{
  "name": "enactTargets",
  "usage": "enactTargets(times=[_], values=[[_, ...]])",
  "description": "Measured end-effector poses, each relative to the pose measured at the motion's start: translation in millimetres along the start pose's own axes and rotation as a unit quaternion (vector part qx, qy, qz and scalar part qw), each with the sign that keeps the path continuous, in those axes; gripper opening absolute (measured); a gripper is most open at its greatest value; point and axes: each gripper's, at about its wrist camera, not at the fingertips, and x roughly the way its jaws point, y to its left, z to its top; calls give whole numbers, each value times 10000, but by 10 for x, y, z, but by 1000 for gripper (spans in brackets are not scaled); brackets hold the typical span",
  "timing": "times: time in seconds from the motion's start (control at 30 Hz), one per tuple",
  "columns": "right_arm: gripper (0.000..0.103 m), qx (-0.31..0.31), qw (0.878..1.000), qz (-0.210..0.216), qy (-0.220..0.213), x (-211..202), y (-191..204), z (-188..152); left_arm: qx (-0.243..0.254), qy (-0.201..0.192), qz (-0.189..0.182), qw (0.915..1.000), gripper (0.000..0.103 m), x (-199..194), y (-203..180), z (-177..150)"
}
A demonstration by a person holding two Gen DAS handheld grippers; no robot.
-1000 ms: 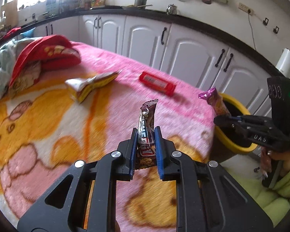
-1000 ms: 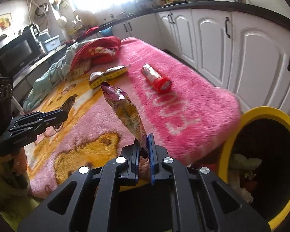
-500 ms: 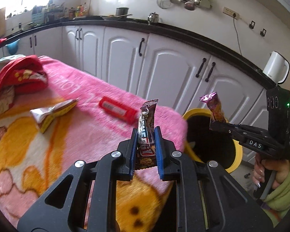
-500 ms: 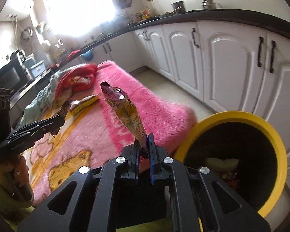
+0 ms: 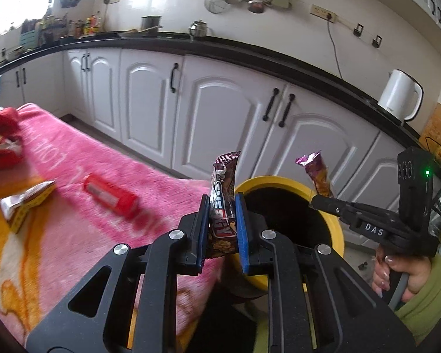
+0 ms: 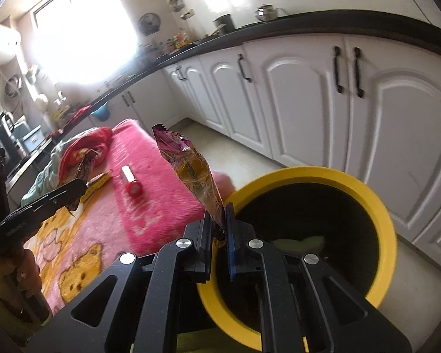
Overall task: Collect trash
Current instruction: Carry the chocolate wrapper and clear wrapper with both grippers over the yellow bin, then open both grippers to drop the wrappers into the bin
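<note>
My left gripper [image 5: 222, 203] is shut on a brown chocolate bar wrapper [image 5: 223, 188] that stands upright between the blue pads, near the rim of the yellow bin [image 5: 336, 235]. My right gripper [image 6: 219, 211] is shut on a purple and gold snack wrapper [image 6: 191, 167], held at the near left rim of the yellow bin [image 6: 379, 206], which has scraps at its bottom. In the left wrist view the right gripper [image 5: 316, 201] reaches over the bin from the right. A red wrapper [image 5: 110, 195] and a yellow and silver wrapper [image 5: 25, 201] lie on the pink blanket [image 5: 73, 235].
White cabinets [image 5: 220, 117] under a black counter run close behind the bin. A white kettle [image 5: 399, 95] stands on the counter at right. Red and pale clothes [image 6: 82, 153] are heaped at the blanket's far end. A hand in a green sleeve [image 5: 408, 282] grips the right tool.
Both grippers have swung right from over the blanket to the yellow bin, each still holding its wrapper. The bin now fills much more of the right wrist view.
</note>
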Motion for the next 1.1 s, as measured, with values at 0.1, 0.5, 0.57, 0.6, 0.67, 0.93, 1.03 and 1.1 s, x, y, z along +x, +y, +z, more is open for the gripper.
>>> enactTargets(times=[0.1,0.5,0.57,0.6,0.67,0.93,1.03,1.1], values=[[8,140,9998,-104,-19,-32,-123,-29,50,61,-118,9999,12,146,-121,39],[8,684,9957,-605,119,-96,-674,-251,408,435,-494,9970,12,752,-680,38],[8,783,9947,-639,159,-87,-733,-286,401,509,-536,9965,12,835,-707,28],[8,818,9943,-664,177,-81,-760,-303,400,531,-548,9963,12,860,-711,23],[9,883,9935,-679,223,-59,-804,-331,412,596,-568,9957,12,939,-734,15],[17,1028,9898,-900,395,23,-914,-406,393,748,-601,9946,15,1141,-758,-15],[38,1128,9880,-975,398,22,-954,-430,335,790,-600,9945,31,1190,-731,-20],[39,1170,9872,-1012,379,7,-970,-431,263,792,-617,9946,47,1198,-696,-24]])
